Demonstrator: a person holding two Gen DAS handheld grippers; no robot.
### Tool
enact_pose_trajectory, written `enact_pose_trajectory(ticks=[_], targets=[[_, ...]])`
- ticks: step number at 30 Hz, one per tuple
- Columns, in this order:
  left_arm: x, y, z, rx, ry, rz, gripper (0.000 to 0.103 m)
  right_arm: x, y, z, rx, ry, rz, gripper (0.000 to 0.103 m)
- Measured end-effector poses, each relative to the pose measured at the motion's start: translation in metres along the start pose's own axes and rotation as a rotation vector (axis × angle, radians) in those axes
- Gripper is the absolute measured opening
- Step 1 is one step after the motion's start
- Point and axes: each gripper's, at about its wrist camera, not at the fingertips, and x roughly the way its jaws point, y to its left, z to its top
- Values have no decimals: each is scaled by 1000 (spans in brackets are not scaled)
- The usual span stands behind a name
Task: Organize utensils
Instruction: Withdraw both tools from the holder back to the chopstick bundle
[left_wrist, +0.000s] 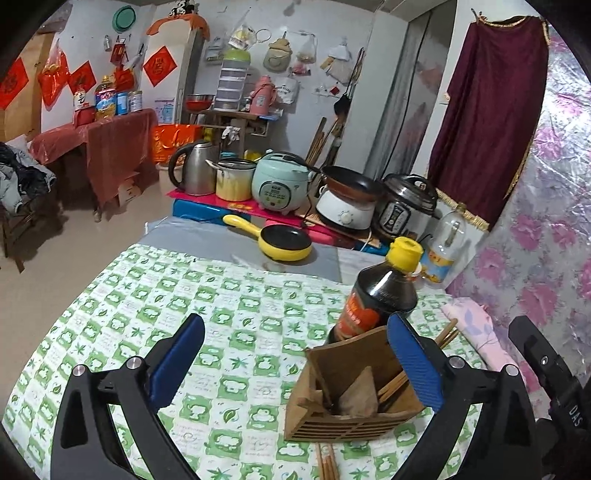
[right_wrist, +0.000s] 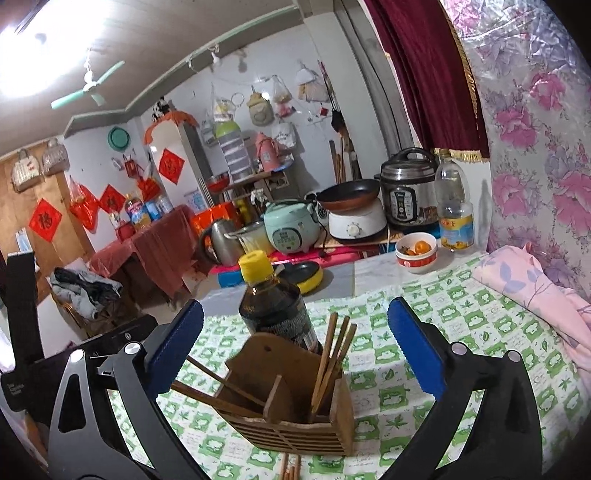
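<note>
A wooden utensil holder (left_wrist: 351, 402) (right_wrist: 295, 413) stands on the green-and-white checked tablecloth (left_wrist: 229, 295). Several wooden chopsticks (right_wrist: 330, 354) stand upright in its right compartment, and others (right_wrist: 214, 384) lean out to the left. A few chopsticks (left_wrist: 325, 461) (right_wrist: 290, 469) lie on the cloth in front of the holder. Behind it stands a dark sauce bottle (left_wrist: 380, 295) (right_wrist: 273, 306) with a yellow cap. My left gripper (left_wrist: 295, 325) is open, with the holder near its right finger (left_wrist: 413, 362). My right gripper (right_wrist: 295, 306) is open with the holder between its fingers, pads apart from it.
A red-and-white bowl (right_wrist: 416, 254) with orange food and a clear oil bottle (right_wrist: 453, 210) stand at the table's far right. A yellow pan (left_wrist: 284, 242) sits beyond the cloth. Kettle, pots and cookers crowd the low shelf (left_wrist: 236, 205) behind. A pink cloth (right_wrist: 532, 288) lies right.
</note>
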Motion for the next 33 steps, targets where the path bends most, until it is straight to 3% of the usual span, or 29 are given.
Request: enact_pose_trajectory(ticks=[6,11,15,18,20,25,29,33], targets=[[-5,3,-4,2,0,21,97,-1,0,-9,-13,49,-25,97],[-9,-1,-19,53,-2,83,97,-9,6,-19,-51,72,-58,97],[-10,-3,-39,108,14,124,97,-19,14,-31,-86,97,-72,97],[-10,-4,-65,163,51,112,97,-27,20,-47,-146,118,-104,97],[-8,-1,-90,194,70,123,97,-38,17,-71,-201,113,-137,97],[2,17,-158,263,194,144,97,-49,-9,-134,-253,165,-240,97],[7,31,-195,301,291,159,97,-51,-28,-157,-209,257,-213,97],[21,47,-223,307,438,143,97,-47,-39,-179,-183,361,-180,97]])
